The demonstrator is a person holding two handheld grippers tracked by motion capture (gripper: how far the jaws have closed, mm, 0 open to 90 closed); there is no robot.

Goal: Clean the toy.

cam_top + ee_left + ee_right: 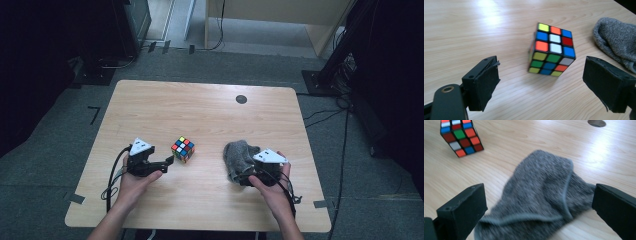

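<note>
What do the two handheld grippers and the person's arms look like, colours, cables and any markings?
Both are black. The left gripper and right gripper each carry a pale grey three-cornered plate on top with small dark dots at its corners. Black cables trail from each toward the table's near edge. The fingers are blocky, faced with dark pads whose edges look frayed. The forearms are bare, with no sleeves showing.

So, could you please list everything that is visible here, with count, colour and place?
puzzle cube: one, multicoloured, on the table in front of the left gripper
sock: one, grey, crumpled on the table by the right gripper
table: one, light wood, with a dark round hole near its far edge
left gripper: one, black, jaws open, cube beyond them
right gripper: one, black, jaws open over the sock
hands: two, entering from the bottom
</note>
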